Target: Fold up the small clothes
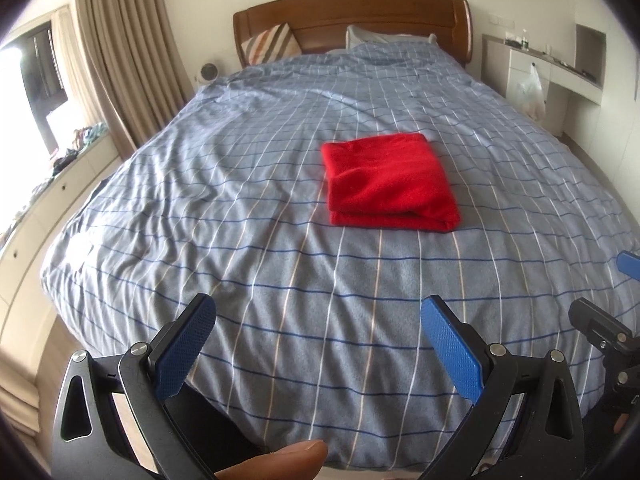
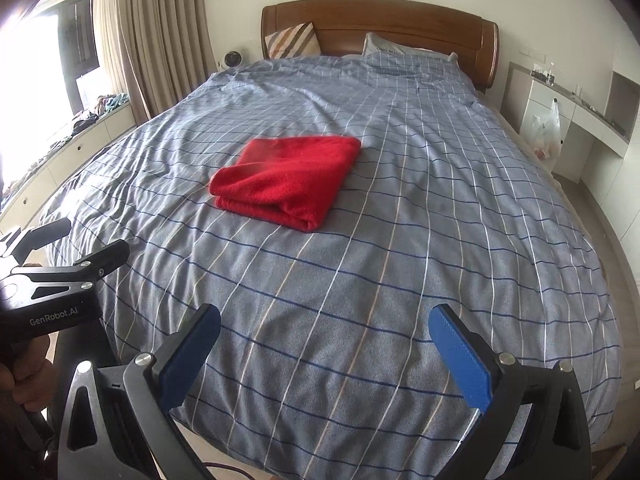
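A red garment [image 1: 390,180] lies folded into a thick rectangle on the blue checked bed cover [image 1: 240,240], in the middle of the bed. In the right wrist view the same red garment [image 2: 286,178] sits left of centre. My left gripper [image 1: 318,328] is open, held over the foot of the bed, well short of the garment, nothing between its blue pads. My right gripper [image 2: 324,338] is open wide too, empty, also back at the foot end. The left gripper's body [image 2: 48,292] shows at the left edge of the right wrist view.
A wooden headboard [image 1: 352,20] with a striped cushion [image 1: 272,44] and a pillow stands at the far end. Beige curtains [image 1: 120,60] and a low cabinet with clutter run along the left. A white desk [image 2: 576,120] with a plastic bag stands at right.
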Motion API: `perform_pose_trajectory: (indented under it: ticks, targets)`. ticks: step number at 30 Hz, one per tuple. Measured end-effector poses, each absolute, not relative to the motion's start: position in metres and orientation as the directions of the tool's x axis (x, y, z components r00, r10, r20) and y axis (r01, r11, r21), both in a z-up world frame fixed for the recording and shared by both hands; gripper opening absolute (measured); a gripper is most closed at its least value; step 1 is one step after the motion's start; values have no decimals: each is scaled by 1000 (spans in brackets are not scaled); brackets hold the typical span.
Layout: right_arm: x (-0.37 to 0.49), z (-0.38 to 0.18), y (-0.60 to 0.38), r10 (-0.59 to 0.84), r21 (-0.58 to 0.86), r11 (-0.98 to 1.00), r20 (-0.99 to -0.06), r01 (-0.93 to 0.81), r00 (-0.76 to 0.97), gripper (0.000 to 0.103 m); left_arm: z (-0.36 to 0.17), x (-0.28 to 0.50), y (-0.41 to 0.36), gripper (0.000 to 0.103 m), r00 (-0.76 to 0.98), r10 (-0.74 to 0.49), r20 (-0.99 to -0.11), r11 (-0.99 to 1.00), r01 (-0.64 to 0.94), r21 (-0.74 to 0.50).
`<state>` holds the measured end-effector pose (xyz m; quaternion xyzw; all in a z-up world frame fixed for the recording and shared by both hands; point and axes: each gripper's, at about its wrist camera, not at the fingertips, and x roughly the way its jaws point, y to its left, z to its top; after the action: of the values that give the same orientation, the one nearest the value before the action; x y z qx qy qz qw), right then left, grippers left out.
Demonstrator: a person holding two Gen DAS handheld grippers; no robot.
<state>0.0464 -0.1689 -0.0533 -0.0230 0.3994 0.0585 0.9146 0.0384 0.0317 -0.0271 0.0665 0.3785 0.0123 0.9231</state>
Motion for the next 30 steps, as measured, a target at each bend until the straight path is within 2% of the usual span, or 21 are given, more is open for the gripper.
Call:
perform_pose_trajectory:
  ticks: [10, 20, 30]
  targets:
    - [26, -42, -149, 82, -22, 989, -744, -147, 663, 102, -27, 26, 42, 103, 678, 3, -735, 997, 53, 53]
    - [13, -24, -148, 88, -25, 988, -723, -153, 686, 102, 1, 15, 43, 103, 707, -33, -706, 997, 71, 24]
    - [15, -24, -149, 114, 11, 987, -759, -163, 641, 102, -2, 8, 33, 103, 729, 38, -684, 988, 76, 136]
